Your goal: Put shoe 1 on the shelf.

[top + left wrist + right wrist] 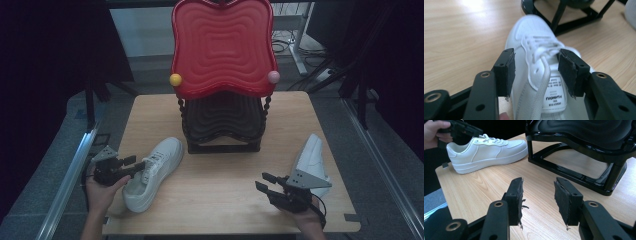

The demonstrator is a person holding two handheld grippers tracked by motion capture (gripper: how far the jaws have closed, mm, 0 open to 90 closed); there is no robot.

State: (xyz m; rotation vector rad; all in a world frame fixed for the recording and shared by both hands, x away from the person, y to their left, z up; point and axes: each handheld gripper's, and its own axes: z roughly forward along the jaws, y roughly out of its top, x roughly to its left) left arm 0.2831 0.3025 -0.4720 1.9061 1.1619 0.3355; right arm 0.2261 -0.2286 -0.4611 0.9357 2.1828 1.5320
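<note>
White sneaker (152,172) with white laces and a white tongue label printed in dark letters; a second white shoe (311,159) lies near the right gripper (266,183), which is black with a grey plate, as is the left gripper (136,163). Counter (220,200): pale wood grain. Rack (223,122): glossy black, rippled, under a red tray (223,47) of concentric wavy ridges, flanked by a yellow ball (175,79) and a pink ball (273,77).

shoes – 2 (152,172) (312,157) | rack – 1 (223,75) | tongs – 2 (136,164) (264,181)

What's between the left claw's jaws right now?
The white sneaker: its tongue and laces sit between the left claw's jaws, seen in the left gripper view. Whether the pads press it yet is unclear.
</note>
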